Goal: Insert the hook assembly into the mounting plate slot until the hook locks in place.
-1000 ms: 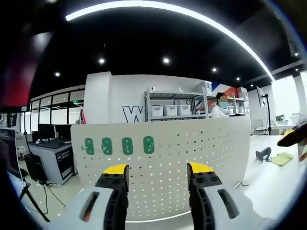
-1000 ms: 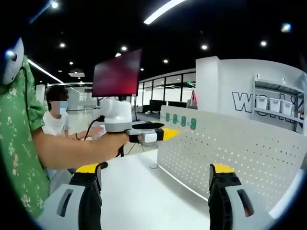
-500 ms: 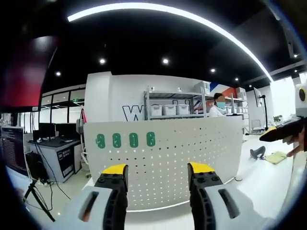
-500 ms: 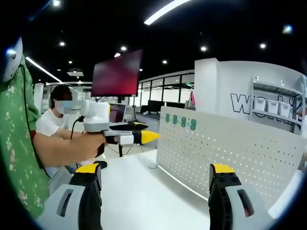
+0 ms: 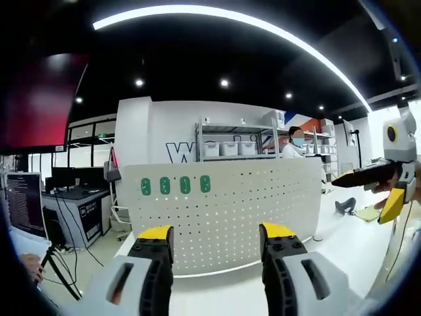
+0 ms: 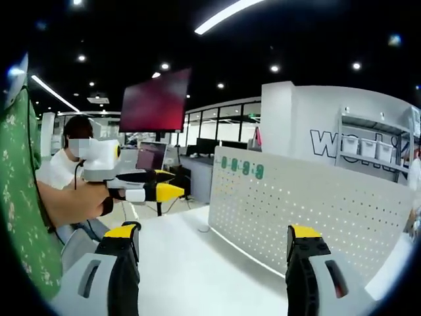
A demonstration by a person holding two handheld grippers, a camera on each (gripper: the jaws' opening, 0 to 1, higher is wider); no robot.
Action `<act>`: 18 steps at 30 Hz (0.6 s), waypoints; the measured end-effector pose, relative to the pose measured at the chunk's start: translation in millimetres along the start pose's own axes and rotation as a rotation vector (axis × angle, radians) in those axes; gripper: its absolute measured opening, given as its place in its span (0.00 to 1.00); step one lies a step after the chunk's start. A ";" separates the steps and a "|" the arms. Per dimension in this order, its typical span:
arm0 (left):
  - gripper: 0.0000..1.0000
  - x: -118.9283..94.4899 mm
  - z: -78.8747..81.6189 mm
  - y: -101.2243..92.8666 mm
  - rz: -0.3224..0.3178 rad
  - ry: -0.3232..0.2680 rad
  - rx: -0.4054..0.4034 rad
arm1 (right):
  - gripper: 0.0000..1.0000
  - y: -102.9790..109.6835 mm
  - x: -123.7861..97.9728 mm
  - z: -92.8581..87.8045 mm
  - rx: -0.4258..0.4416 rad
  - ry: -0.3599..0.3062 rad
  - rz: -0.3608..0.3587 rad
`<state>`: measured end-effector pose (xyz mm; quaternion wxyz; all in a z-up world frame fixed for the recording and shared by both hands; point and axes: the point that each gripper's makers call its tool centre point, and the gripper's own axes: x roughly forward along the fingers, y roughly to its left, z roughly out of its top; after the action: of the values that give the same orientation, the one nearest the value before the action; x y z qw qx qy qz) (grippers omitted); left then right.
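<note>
an open-plan office under a dark ceiling with spot lights is seen, with a white table [image 5: 342, 243] carrying an upright white pegboard [image 5: 230, 210] — the mounting plate of the task. the plate is perforated with regular rows of small holes, and four green hook pieces [image 5: 175, 185] are seated in a row near its upper left corner; the same green row [image 6: 241, 167] is seen on the far end of the plate [image 6: 309, 210] in the right gripper view. a metal shelf rack [image 5: 237, 141] with white bins is placed behind the plate.

the left gripper [image 5: 217, 237] is held facing the plate with the jaws set wide apart and nothing between them. the right gripper [image 6: 214, 237] is likewise spread wide and empty, aimed along the plate at an angle. each gripper is also seen from the other's camera, held well off the plate [image 6: 141, 192] [image 5: 378, 187].

the hook pieces are judged to be light, rigid plastic — probably smooth, so a firm pinch across the body is advised, leaving the insertion end free. whether any hook is locked cannot be told.
</note>
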<state>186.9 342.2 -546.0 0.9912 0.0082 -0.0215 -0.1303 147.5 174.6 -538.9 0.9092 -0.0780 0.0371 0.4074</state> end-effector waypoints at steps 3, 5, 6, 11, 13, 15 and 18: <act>0.55 -7.1 -0.6 0.1 0.000 0.004 -0.003 | 0.95 -1.8 0.0 1.5 0.002 -0.007 -0.012; 0.55 -11.1 -2.0 0.1 -0.001 0.008 -0.003 | 0.95 -3.3 -0.3 3.0 0.006 -0.014 -0.022; 0.55 -13.1 -2.5 0.3 -0.001 0.009 -0.005 | 0.95 -4.6 -0.5 3.8 0.010 -0.019 -0.029; 0.56 -22.0 -2.7 0.8 -0.001 0.013 -0.009 | 0.95 -10.6 -2.4 8.8 0.022 -0.040 -0.071; 0.57 -24.8 -2.5 1.3 -0.001 0.011 -0.008 | 0.95 -12.7 -3.0 9.4 0.020 -0.041 -0.088; 0.58 -27.8 -3.5 2.1 0.000 0.011 -0.009 | 0.95 -14.2 -3.7 10.4 0.014 -0.046 -0.103; 0.59 -29.1 -7.9 3.3 -0.001 0.023 -0.015 | 0.98 -16.1 -4.8 12.7 0.024 -0.060 -0.124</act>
<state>160.0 353.0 -555.1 0.9914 0.0023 -0.0092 -0.1309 156.3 162.7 -523.9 0.9342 -0.0569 0.0100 0.3521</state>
